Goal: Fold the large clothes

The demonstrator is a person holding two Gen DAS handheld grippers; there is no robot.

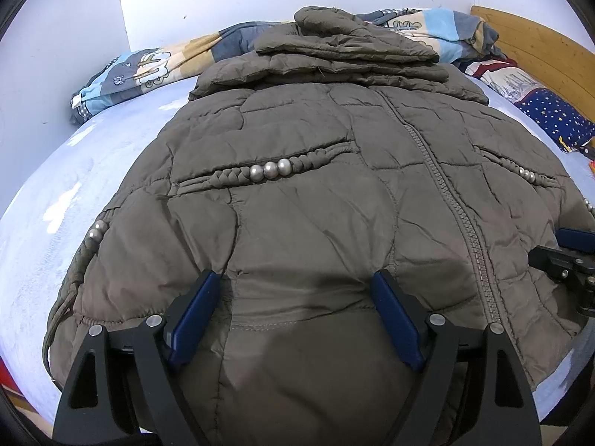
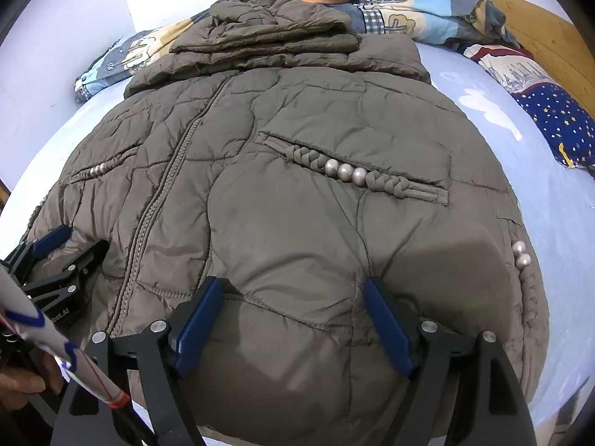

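A large olive-brown quilted jacket (image 1: pixel 316 193) lies front up on the bed, zipper closed, with its sleeves and hood folded in a stack at the far end (image 1: pixel 334 48). It fills the right wrist view too (image 2: pixel 282 193). My left gripper (image 1: pixel 297 278) is open, its blue pads resting over the hem on the jacket's left half. My right gripper (image 2: pixel 293 286) is open over the hem on the right half. Each gripper shows at the edge of the other's view: the right one (image 1: pixel 569 256), the left one (image 2: pixel 55 256).
The bed has a pale blue sheet (image 1: pixel 74 193). A patterned quilt (image 1: pixel 148 67) lies bunched against the white wall at the far end. A star-print pillow (image 1: pixel 557 115) and a wooden headboard (image 1: pixel 539 44) are at the right.
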